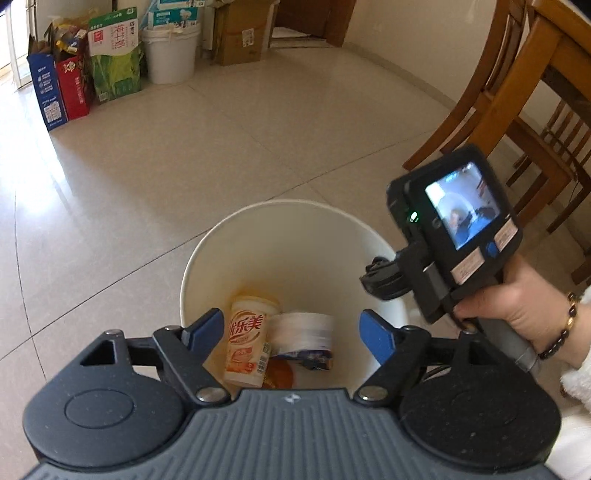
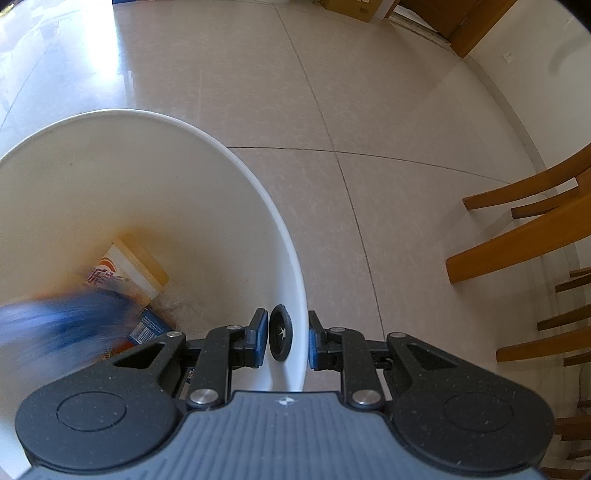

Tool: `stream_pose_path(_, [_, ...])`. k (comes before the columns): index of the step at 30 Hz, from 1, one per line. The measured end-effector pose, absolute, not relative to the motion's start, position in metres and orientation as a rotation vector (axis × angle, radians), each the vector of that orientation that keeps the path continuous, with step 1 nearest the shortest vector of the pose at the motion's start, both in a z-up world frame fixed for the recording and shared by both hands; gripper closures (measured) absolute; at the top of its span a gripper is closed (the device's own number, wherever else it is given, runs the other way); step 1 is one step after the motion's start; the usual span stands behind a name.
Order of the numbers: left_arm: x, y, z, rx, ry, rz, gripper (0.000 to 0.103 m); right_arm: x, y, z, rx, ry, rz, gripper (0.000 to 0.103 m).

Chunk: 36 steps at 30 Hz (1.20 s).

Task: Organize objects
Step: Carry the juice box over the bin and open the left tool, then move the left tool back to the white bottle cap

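A white bucket (image 1: 295,202) stands on the tiled floor. Inside it lie an orange-and-white milk tea cup (image 1: 245,343), a white round tub with a blue label (image 1: 303,328) and something orange (image 1: 280,374). My left gripper (image 1: 291,326) hangs open above the bucket's mouth, nothing between its fingers. My right gripper (image 2: 287,334) is shut on the bucket's rim (image 2: 147,112), one pad against a black grommet (image 2: 280,334) on the inner wall. The right wrist view shows the cup (image 2: 129,269), a blue packet (image 2: 147,326) and a blurred blue object (image 2: 62,325) in the bucket.
A hand with a bead bracelet (image 1: 517,306) holds the right gripper (image 1: 376,280) at the bucket's right side. Wooden chairs (image 1: 517,92) stand to the right. Cartons (image 1: 114,55), another white bucket (image 1: 170,51) and a cardboard box (image 1: 240,33) line the far wall.
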State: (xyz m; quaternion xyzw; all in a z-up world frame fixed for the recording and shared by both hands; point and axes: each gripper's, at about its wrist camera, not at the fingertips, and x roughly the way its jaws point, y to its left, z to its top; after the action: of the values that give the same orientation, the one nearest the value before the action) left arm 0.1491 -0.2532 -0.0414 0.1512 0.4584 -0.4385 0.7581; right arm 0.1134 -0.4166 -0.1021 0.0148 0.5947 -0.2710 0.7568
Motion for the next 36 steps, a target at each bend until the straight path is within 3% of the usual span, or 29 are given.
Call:
stream_pose_path(21, [0.208,-0.122,-0.094,0.308,1.053,-0.570,0.018,0.115,-0.415,-0.102,0.025,1.298,-0.597,0.078])
stream_pose_path(36, [0.230,0.019,-0.250,0.024,1.308,-0.124,0.023,0.119,-0.409,-0.106,-0.002,1.300,-0.613,0.077])
